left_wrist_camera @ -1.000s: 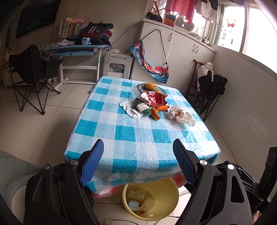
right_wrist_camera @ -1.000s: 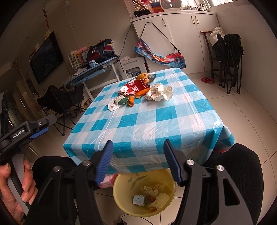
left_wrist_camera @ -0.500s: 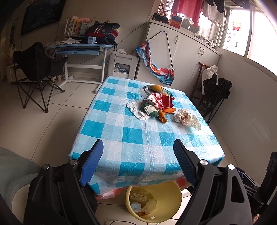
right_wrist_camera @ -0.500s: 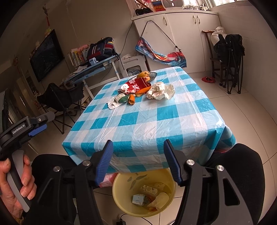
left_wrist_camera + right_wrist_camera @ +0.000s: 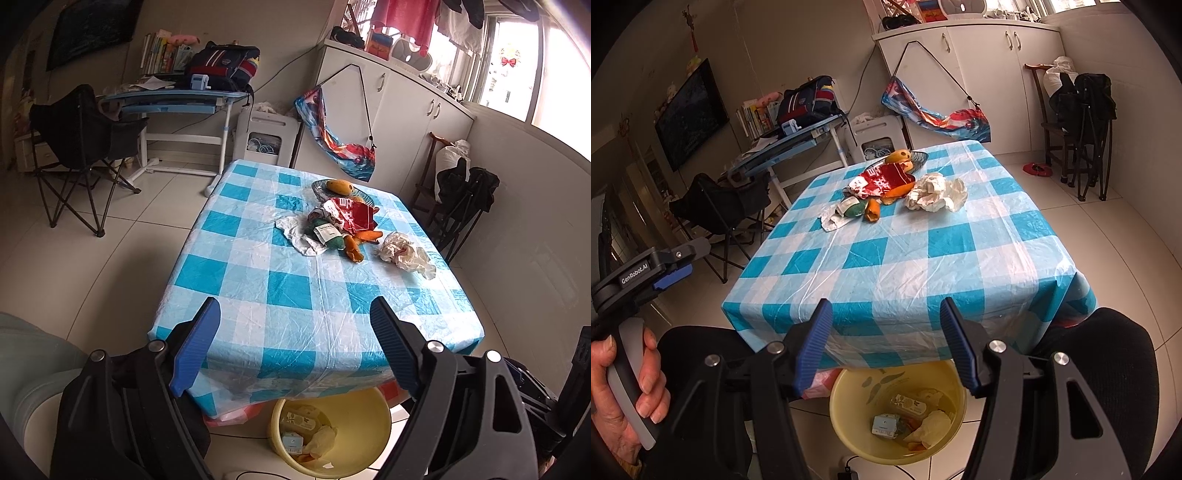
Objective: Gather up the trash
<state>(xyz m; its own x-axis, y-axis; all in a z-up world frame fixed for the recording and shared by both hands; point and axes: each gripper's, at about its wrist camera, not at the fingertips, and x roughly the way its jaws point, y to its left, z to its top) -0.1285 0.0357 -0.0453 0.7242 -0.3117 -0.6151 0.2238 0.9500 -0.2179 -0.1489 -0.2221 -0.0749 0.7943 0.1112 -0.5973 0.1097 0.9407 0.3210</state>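
Trash lies on the far part of a blue-checked table [image 5: 295, 288] [image 5: 923, 258]: a red wrapper [image 5: 351, 216] [image 5: 882, 181], crumpled white paper [image 5: 404, 253] [image 5: 936, 192], orange peel [image 5: 354, 247] [image 5: 872, 212], a green item with a label [image 5: 327, 234] [image 5: 853, 207] and a flat white wrapper [image 5: 297, 236] [image 5: 831, 221]. A yellow bin [image 5: 365, 406] [image 5: 849, 391] holding some trash stands on the floor at the table's near edge. My left gripper [image 5: 295, 349] and right gripper [image 5: 884, 347] are both open and empty, held above the bin, short of the table.
A dish with a yellow fruit [image 5: 340, 186] [image 5: 899, 156] stands behind the trash. A black office chair [image 5: 1100, 369] is at the right, a folding chair [image 5: 77, 147] at the left, a desk [image 5: 173, 99] and white cabinets [image 5: 399, 110] behind.
Both grippers have risen slightly and drawn back a little, so the table shows from higher up. Both stay open. The trash has not moved.
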